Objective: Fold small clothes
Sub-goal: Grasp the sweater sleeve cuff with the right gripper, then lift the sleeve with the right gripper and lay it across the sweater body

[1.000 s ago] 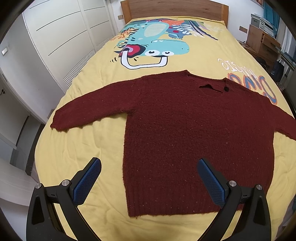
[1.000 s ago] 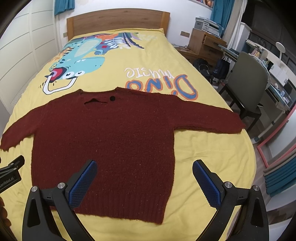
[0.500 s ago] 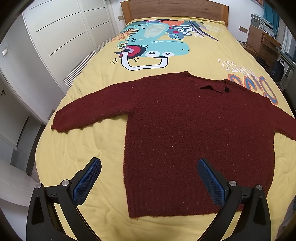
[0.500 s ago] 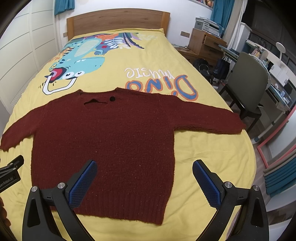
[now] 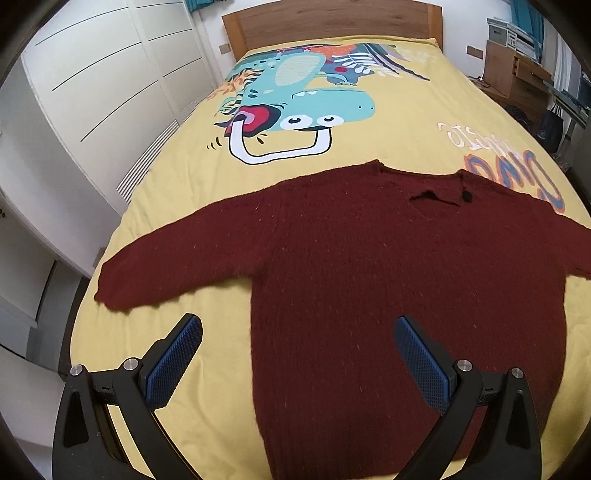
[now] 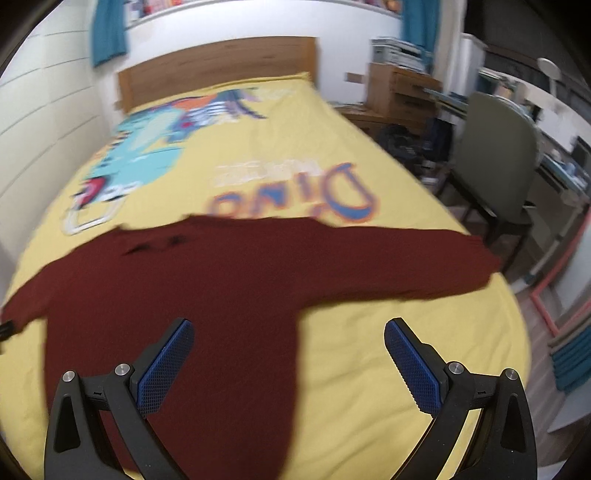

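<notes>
A dark red knitted sweater (image 5: 388,280) lies flat on the yellow bedspread (image 5: 388,122), front up, both sleeves spread out sideways. Its left sleeve (image 5: 177,258) ends near the bed's left edge. My left gripper (image 5: 297,332) is open and empty, above the sweater's lower left side edge. In the right wrist view the sweater (image 6: 207,291) is blurred; its right sleeve (image 6: 413,258) reaches toward the bed's right edge. My right gripper (image 6: 288,339) is open and empty, above the sweater's right side, below the armpit.
The bed has a wooden headboard (image 5: 332,22) at the far end. White wardrobe doors (image 5: 96,92) run along the left. A grey chair (image 6: 495,162), a desk and a wooden cabinet (image 6: 399,92) stand to the right of the bed.
Both grippers have moved forward and lower over the sweater, which now looks larger. The right wrist view is blurred by motion. The sweater has not moved.
</notes>
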`<state>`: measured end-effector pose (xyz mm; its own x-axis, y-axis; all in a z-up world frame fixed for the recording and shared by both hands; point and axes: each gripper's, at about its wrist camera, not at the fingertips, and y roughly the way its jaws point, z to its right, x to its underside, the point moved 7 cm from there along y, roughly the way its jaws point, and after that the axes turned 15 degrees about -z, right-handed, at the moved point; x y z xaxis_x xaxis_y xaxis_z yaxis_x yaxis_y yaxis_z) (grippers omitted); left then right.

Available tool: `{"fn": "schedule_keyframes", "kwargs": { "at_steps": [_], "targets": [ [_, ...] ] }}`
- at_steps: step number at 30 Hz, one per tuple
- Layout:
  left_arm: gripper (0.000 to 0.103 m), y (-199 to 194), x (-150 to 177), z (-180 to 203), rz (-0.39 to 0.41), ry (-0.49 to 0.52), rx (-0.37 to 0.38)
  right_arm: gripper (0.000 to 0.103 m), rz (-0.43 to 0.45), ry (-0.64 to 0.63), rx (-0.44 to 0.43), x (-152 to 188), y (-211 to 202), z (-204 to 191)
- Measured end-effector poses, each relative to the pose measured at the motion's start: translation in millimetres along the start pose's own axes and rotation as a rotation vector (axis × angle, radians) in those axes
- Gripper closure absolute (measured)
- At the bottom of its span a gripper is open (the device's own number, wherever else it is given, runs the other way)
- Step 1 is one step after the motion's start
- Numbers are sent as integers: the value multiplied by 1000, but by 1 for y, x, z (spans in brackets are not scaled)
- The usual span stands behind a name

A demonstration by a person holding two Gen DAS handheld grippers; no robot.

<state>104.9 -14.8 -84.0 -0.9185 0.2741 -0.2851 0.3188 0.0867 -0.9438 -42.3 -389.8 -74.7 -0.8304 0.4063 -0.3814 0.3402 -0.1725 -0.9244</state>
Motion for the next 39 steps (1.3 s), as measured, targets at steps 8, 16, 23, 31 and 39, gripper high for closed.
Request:
{"fn": "schedule_keyframes", "kwargs": {
  "at_steps": [8, 16, 23, 31, 39],
  "targets": [
    [1, 42, -21, 10, -65, 9, 5, 0, -121, 278, -7, -45, 88, 140],
    [1, 71, -23, 37, -112, 60, 6, 0, -213, 445, -27, -59, 155, 218],
    [1, 84, -26, 45, -112, 84, 16, 2, -282, 548, -43, -50, 191, 253],
    [1, 98, -25, 42, -127, 92, -9, 33, -320, 659, -138, -50, 213, 289],
    [1, 108, -21, 34, -138, 89, -21, 91, -320, 682, -221, -56, 210, 301]
  ]
}}
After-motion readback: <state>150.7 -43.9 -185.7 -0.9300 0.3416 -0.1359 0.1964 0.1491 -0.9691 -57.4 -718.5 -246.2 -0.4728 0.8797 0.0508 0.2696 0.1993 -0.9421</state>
